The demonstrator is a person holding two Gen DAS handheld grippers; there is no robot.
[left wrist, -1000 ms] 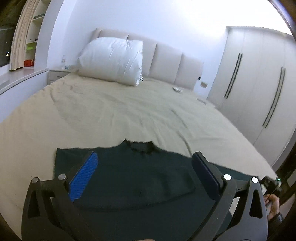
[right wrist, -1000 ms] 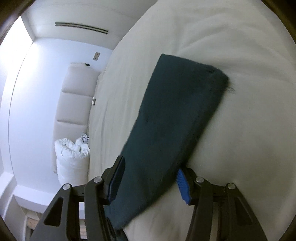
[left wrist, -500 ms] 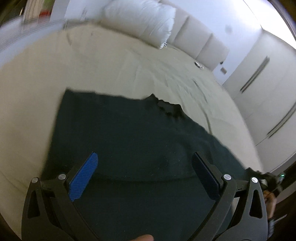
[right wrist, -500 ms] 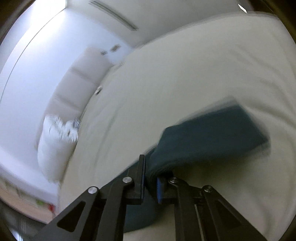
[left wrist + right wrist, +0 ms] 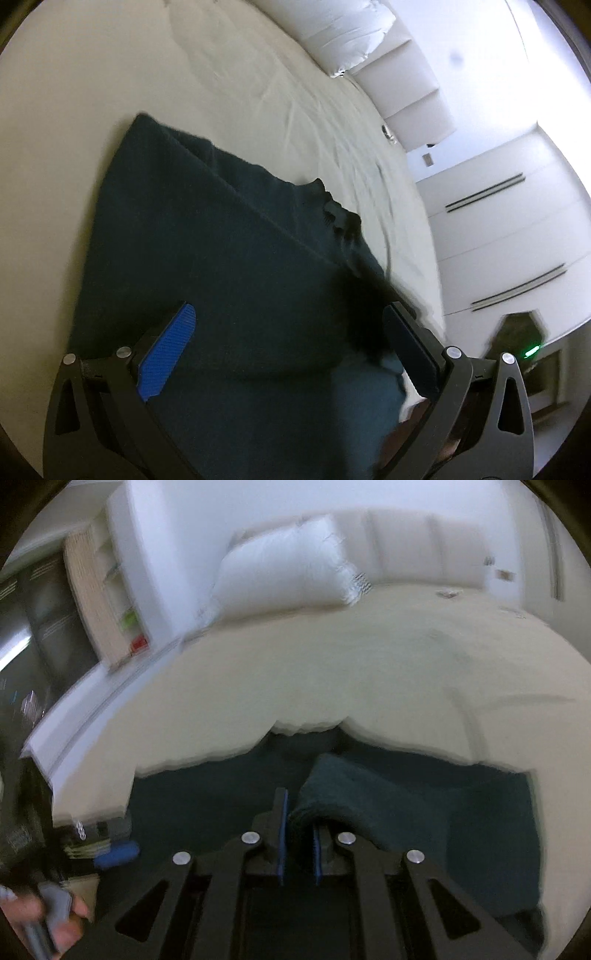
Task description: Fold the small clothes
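Jaws of the right gripper (image 5: 298,843) pressed onto a bunched fold of the dark garment (image 5: 229,280); jaws of the left gripper (image 5: 291,358) spread wide, gripping nothing. Likely fault: the thick roll of knit may slip out of the narrow pinch if the carried flap drags, leaving the fold skewed or bunched on the bed (image 5: 92,74). The held fold rises just ahead of the right pads (image 5: 281,834), with the remaining cloth flat beneath and to either side. The garment spans the whole gap between the left pads and extends beyond them.
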